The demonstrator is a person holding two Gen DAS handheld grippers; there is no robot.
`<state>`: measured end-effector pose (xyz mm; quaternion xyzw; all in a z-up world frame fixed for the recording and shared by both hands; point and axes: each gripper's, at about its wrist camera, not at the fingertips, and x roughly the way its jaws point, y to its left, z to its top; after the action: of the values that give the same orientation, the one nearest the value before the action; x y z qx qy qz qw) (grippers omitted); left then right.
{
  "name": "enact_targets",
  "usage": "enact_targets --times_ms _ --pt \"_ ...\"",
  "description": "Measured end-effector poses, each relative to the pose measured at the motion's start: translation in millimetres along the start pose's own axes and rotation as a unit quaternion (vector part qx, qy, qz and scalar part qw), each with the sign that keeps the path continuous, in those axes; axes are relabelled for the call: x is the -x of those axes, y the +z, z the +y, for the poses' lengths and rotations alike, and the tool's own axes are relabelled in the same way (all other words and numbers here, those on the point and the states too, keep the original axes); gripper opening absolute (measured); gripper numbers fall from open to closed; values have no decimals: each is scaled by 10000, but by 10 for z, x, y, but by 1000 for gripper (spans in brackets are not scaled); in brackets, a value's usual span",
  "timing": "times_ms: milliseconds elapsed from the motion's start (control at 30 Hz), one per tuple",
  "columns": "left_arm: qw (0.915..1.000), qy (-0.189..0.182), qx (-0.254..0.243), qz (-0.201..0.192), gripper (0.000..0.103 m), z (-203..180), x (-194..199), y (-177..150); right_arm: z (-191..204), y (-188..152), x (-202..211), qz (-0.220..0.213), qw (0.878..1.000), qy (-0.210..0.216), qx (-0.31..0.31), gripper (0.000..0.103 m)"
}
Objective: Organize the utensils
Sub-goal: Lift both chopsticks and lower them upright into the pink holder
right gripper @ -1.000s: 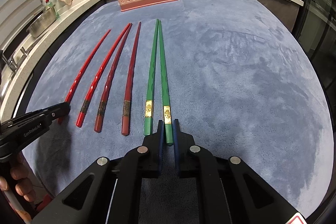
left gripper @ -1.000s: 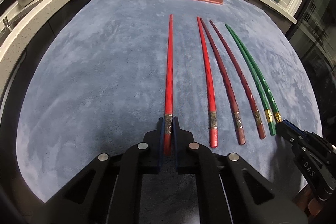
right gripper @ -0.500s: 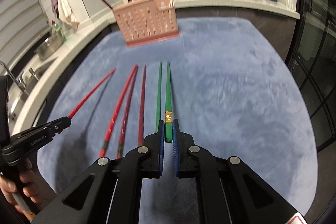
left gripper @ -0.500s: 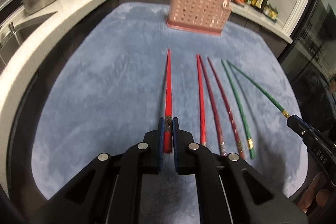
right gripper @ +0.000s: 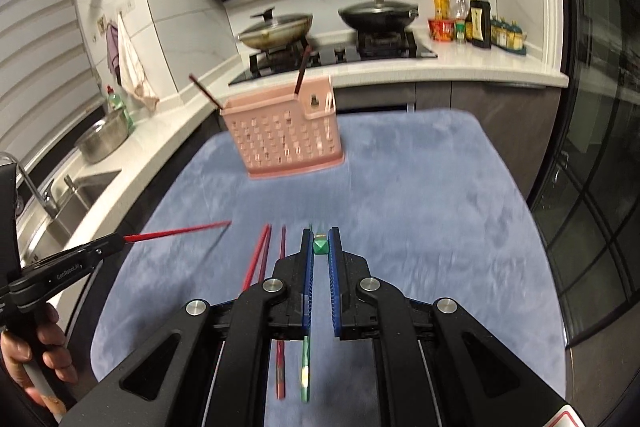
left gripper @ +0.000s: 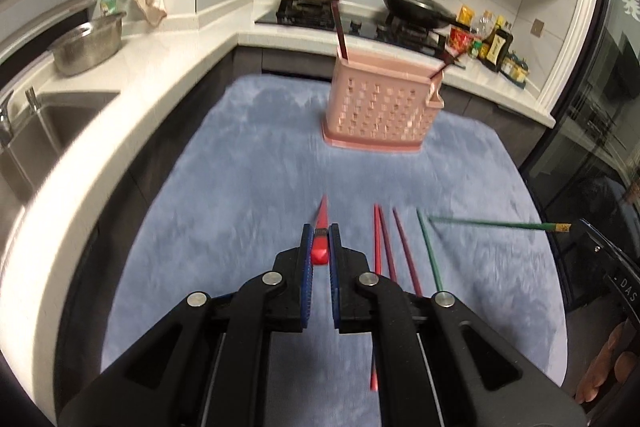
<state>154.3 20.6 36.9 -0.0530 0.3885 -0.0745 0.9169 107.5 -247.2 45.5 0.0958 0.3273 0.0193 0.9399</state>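
Gripping a red chopstick (left gripper: 320, 254), the left gripper (left gripper: 320, 247) hangs above the blue mat (left gripper: 248, 195); right gripper (right gripper: 320, 247) clamps a green chopstick (right gripper: 320, 247), pink basket (right gripper: 282, 143) ahead.

Two fisheye views, each looking forward and steeply down along its own black gripper's fingers from above a blue-grey plush mat (left gripper: 248, 187), both share the perforated pink plastic basket (left gripper: 380, 107) (right gripper: 286, 139) and the stove counter beyond.
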Motion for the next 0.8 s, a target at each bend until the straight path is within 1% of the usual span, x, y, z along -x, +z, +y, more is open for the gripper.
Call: enact_targets --times_ms 133,233,367,600,800 --pt "9999 18 -1 -109 7 21 0 267 -70 219 -20 -126 9998 95 -157 7" --pt "9998 -38 63 -167 7 46 2 466 -121 384 -44 -205 9994 149 -254 7" --pt "9993 -40 -4 -370 7 26 71 717 -135 636 -78 -296 9986 290 -336 7" --pt "9969 -68 -222 -753 7 -118 212 1182 -13 1079 -115 -521 9963 574 -364 7" --pt "9922 -198 -295 -1191 7 -280 374 1690 146 1577 -129 -863 9926 787 -322 7"
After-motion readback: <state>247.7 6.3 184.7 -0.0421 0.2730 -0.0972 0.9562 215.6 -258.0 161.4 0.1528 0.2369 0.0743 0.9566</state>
